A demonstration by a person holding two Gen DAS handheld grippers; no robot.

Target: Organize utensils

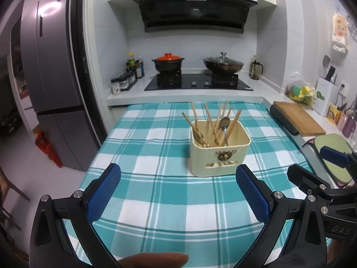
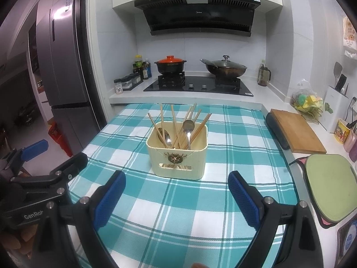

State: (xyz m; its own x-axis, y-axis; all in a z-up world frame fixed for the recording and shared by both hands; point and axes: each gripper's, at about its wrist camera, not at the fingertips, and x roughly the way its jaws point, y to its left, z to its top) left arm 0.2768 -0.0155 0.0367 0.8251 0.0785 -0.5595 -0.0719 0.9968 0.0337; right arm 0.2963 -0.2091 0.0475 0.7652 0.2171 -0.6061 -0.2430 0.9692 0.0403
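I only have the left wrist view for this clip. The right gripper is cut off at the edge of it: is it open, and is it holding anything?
Observer: The right gripper is open, with only the checked cloth showing between its fingers.
Operator: I make out one spoon in the holder. Any more?
Observer: Yes. The holder has the upright spoon and a second spoon leaning low on the left among the chopsticks.
Operator: The green mat is cut off for me.
Observer: The green mat shows nearly whole, lying on something with a pink edge.
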